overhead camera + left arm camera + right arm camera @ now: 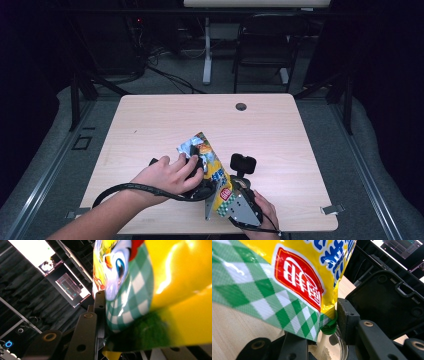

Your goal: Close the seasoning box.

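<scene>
My left gripper [200, 175] has its jaws clenched on a glossy, crinkled foil bag [212, 170], yellow with green-and-white checks. The bag stands tilted over the near edge of the pale wooden table [150, 125], long axis running from its silvery torn top, up and away, down to the corner nearest me. My right gripper [319, 340] grasps a clear glass jar [337, 345] with a green rim, mostly hidden; white powder falls into it.
</scene>
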`<state>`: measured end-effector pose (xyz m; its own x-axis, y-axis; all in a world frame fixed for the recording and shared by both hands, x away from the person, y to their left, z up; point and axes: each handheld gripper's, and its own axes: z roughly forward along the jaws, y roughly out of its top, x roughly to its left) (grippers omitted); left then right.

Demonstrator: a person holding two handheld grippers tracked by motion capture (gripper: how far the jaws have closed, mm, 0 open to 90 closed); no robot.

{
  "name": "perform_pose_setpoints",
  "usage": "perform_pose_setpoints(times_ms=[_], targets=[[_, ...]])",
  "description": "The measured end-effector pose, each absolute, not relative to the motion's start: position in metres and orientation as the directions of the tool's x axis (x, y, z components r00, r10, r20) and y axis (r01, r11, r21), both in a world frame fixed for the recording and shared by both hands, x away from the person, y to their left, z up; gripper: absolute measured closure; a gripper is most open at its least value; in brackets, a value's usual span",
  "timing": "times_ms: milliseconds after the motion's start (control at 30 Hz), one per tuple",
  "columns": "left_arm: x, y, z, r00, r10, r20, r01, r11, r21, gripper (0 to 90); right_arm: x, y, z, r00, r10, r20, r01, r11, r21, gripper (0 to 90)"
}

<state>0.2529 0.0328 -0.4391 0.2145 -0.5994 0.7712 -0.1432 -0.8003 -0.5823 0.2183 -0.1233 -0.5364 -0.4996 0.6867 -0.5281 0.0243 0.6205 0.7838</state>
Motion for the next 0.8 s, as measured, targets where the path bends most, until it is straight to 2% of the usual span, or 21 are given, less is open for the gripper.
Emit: perform_pose_setpoints(times_ms=[433,667,700,800], targets=[[0.2521,0.0340,-0.4407,0.250,-0.584,0.772,-0.147,-0.812,-0.566,77.9,0.2191,-0.1224,-0.5378,-0.503,0.682,-0.531,0.022,0.624,0.781,71.2],[0.2511,0.0342,-0.4398,0.247,-0.589,0.769,-0.148,-0.807,-0.571,78.1,0.2186,-0.1222,-0.5376,-0.505,0.678,-0.534,0.021,0.628,0.778,71.2],[0.2524,0.0357,-0.4417,0.239,-0.566,0.789,-0.173,-0.824,-0.539,78.1,0.2192,-0.1219,-0.5382,-0.502,0.679,-0.535,0.011,0.624,0.781,71.2],[0.2524,0.0360,-0.4412,0.234,-0.571,0.787,-0.173,-0.821,-0.544,78.1,0.2189,-0.1221,-0.5379,-0.498,0.683,-0.534,0.015,0.623,0.782,71.2]])
